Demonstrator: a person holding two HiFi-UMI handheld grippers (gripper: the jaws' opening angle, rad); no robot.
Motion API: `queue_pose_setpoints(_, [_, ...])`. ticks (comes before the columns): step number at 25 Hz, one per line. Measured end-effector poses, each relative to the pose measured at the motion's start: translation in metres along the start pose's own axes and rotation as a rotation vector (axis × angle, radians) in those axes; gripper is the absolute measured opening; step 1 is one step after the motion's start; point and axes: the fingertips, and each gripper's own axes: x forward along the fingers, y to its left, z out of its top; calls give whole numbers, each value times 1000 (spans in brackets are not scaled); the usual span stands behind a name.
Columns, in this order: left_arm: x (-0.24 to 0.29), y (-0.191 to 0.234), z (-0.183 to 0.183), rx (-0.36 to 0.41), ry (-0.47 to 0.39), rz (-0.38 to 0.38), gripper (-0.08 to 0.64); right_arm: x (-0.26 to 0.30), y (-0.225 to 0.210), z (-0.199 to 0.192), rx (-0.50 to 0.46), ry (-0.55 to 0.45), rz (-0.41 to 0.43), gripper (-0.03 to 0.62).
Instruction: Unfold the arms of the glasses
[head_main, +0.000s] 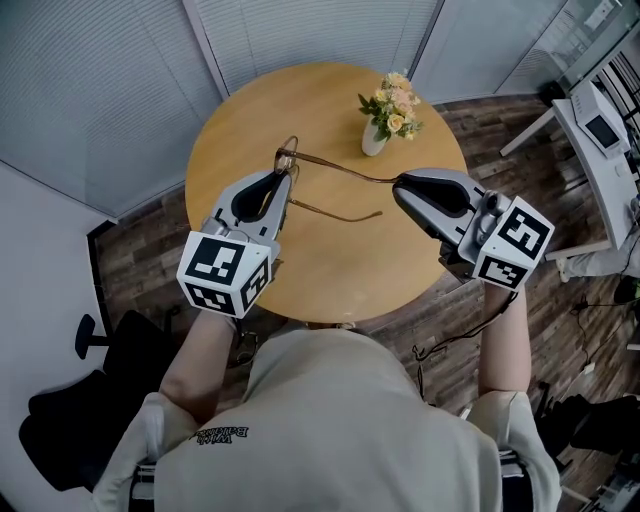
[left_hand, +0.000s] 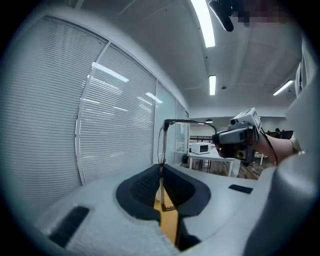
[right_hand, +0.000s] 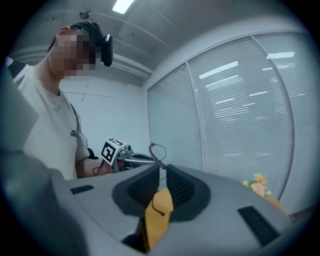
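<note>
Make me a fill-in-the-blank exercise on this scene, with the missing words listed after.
The left tongs and the right tongs are both shut on the ____.
The tip of one arm of the glasses is pinched by the ____ tongs.
The white vase holds ____.
The wooden table has a ____ top.
Missing words: glasses; right; flowers; round.

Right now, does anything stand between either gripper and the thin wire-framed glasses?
Nothing visible does. The left gripper is shut on the front of the thin wire-framed glasses, and the right gripper is shut on one arm's tip. The white flower vase stands apart.
</note>
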Motion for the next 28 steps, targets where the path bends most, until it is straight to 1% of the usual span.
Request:
queue_pose_setpoints(4, [-2,10,3,5,-10,36,35,-2,-11,-5,71,-41,-47,54])
queue_pose_setpoints(7, [-1,17,7,-1,-18,50,35,-4,-20,-9,86,-31,-91,54])
queue_pose_setpoints(9, [-2,21,10,-10,-24,56,35,-5,-27,-9,51,-4,-141,53])
queue_pose_setpoints(11, [-2,24,14,-22,-33,62,35,-6,-32,-3,18,-5,-192,53])
queue_pose_setpoints(14, [-1,30,23,-16,-47,77,35,-11,-38,15,-19,-52,-268,52])
queue_pose_setpoints(17, [0,40,33,-10,-67,115,35,-16,-42,30,-64,-89,-342,52])
queue_pose_setpoints(20, [-3,49,46,3,-94,148,35,-20,-39,46,-74,-139,-379,52])
queue_pose_setpoints(24, [-8,55,63,23,-126,168,35,-29,-33,62,-107,-192,-440,52])
queue_pose_setpoints(28, [-17,54,78,65,-165,181,35,-36,-29,76,-135,-246,-495,52])
